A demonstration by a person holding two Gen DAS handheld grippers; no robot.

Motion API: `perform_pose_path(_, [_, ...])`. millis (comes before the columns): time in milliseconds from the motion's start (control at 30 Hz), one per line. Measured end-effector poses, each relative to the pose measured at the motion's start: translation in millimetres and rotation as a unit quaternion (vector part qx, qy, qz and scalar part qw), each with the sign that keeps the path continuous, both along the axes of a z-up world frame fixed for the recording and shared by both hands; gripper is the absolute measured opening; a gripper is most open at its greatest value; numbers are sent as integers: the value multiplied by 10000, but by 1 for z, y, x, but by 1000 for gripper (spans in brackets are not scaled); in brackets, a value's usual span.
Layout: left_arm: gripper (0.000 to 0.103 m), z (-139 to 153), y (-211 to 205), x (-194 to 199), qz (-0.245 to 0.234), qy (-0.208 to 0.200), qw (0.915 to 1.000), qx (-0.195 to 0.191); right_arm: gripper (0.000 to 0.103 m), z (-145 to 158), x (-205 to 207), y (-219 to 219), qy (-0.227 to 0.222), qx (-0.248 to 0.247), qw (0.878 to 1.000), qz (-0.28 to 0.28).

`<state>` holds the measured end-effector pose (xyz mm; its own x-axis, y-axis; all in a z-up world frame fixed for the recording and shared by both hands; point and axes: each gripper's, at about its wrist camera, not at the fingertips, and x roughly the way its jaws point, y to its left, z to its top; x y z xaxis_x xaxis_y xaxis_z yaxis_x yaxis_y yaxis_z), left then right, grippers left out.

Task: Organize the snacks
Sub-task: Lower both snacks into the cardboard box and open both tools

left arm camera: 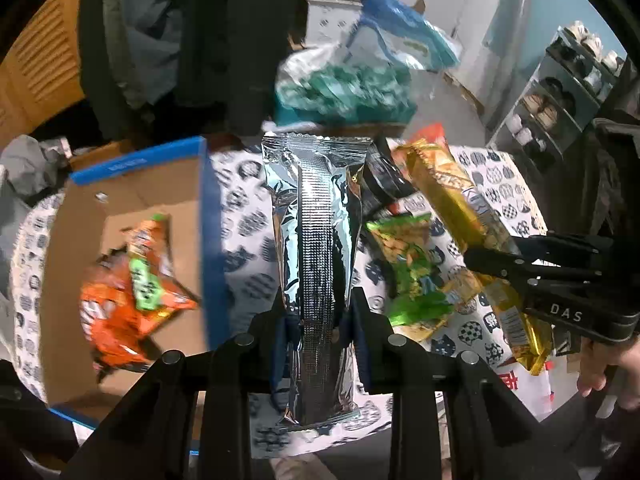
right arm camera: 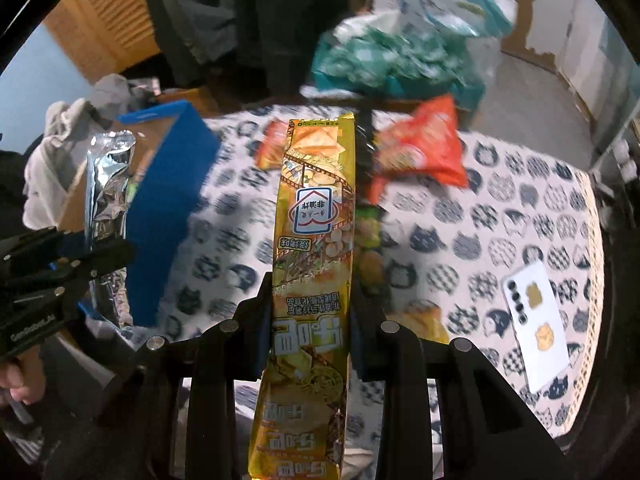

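My left gripper (left arm camera: 318, 304) is shut on a long silver foil snack pack (left arm camera: 316, 220), held above the cat-print tablecloth just right of the blue cardboard box (left arm camera: 140, 160). An orange snack bag (left arm camera: 132, 292) lies inside that box. My right gripper (right arm camera: 310, 288) is shut on a long gold cracker pack (right arm camera: 316, 216), held above the table. The gold pack (left arm camera: 452, 196) and right gripper (left arm camera: 496, 262) also show in the left wrist view at the right. The silver pack (right arm camera: 108, 184) and left gripper (right arm camera: 100, 258) show in the right wrist view at the left.
A green snack bag (left arm camera: 408, 260) and a dark packet (left arm camera: 384, 184) lie on the tablecloth (left arm camera: 244, 220). Red-orange bags (right arm camera: 424, 148) lie at the table's far side. A white phone (right arm camera: 536, 320) lies at the right. A teal bag pile (right arm camera: 392, 60) stands behind the table. A shoe rack (left arm camera: 560, 92) is at right.
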<state>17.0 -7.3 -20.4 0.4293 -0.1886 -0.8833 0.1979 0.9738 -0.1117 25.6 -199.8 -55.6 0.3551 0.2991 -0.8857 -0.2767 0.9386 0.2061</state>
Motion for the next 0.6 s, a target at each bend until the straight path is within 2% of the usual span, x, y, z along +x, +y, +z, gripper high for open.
perform_pose_path(233, [28, 15, 56, 10, 402, -49, 9992, 71, 29, 22, 11, 50, -110, 281, 9990, 316])
perform_pose_path(600, [28, 8, 143, 26, 1127, 44, 9936, 111, 30, 39, 32, 147, -151, 574, 9950, 797])
